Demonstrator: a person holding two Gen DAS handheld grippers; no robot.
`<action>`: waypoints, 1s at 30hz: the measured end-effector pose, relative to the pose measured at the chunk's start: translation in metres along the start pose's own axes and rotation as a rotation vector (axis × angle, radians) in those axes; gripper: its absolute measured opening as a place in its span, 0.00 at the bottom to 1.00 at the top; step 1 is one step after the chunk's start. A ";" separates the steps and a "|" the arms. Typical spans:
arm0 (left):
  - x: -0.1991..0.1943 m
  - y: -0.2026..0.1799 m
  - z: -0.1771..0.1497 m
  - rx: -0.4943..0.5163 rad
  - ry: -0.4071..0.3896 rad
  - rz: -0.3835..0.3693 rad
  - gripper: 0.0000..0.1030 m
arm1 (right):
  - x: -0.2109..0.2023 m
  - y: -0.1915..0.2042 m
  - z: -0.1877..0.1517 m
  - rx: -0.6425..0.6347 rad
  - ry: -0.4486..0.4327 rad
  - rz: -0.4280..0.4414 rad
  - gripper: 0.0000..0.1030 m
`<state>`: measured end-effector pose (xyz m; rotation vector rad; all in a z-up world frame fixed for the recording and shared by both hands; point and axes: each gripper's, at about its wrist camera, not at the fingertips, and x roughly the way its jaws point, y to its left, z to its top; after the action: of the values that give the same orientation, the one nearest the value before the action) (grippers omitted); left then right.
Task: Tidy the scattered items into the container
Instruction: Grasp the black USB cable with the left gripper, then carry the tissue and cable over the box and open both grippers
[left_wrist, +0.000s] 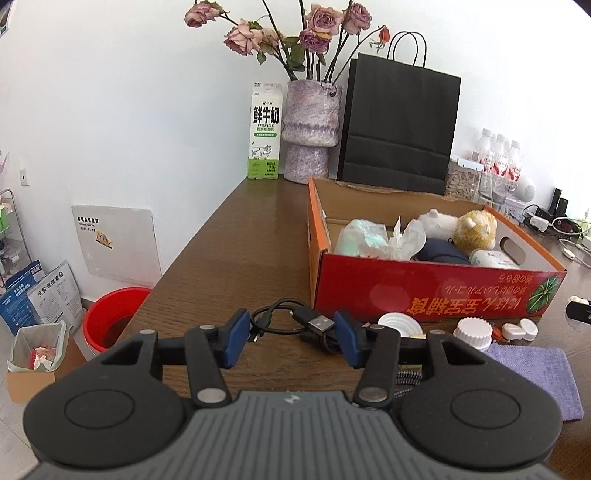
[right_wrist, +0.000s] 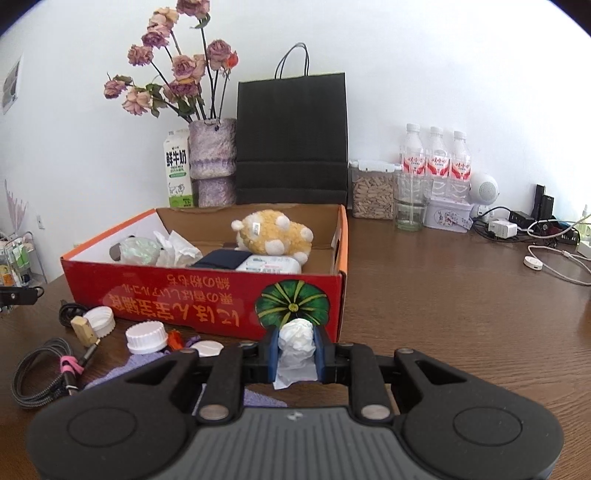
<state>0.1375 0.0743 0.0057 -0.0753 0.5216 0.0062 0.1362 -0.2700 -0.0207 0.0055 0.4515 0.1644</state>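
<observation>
The red cardboard box (left_wrist: 424, 288) (right_wrist: 166, 295) stands open on the brown table and holds a yellow plush toy (right_wrist: 273, 230), tissues, a dark pouch and a wipes pack. My left gripper (left_wrist: 292, 334) is shut on a coiled black USB cable (left_wrist: 295, 321), whose loop and plug sit between the blue pads just off the tabletop, left of the box's front corner. My right gripper (right_wrist: 297, 350) is shut on a crumpled white tissue (right_wrist: 295, 336), held in front of the box's front wall. White lids (right_wrist: 146, 338), a braided cable (right_wrist: 44, 376) and a purple cloth (left_wrist: 535, 373) lie by the box.
Behind the box stand a milk carton (left_wrist: 264, 133), a vase of dried roses (left_wrist: 310, 129), a black paper bag (left_wrist: 399, 125) and water bottles (right_wrist: 436, 155). Chargers and wires (right_wrist: 535, 229) clutter the far right. The table's left edge drops to a red bucket (left_wrist: 114, 317) on the floor.
</observation>
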 end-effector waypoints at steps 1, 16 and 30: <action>-0.003 -0.002 0.003 -0.001 -0.016 -0.007 0.50 | -0.004 0.002 0.003 0.003 -0.021 0.002 0.17; 0.010 -0.076 0.058 0.034 -0.155 -0.153 0.50 | 0.021 0.046 0.068 -0.021 -0.152 0.097 0.17; 0.089 -0.088 0.076 -0.020 -0.123 -0.092 0.50 | 0.095 0.065 0.077 -0.041 -0.090 0.099 0.17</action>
<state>0.2546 -0.0092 0.0334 -0.1173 0.3944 -0.0738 0.2436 -0.1885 0.0097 -0.0050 0.3577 0.2693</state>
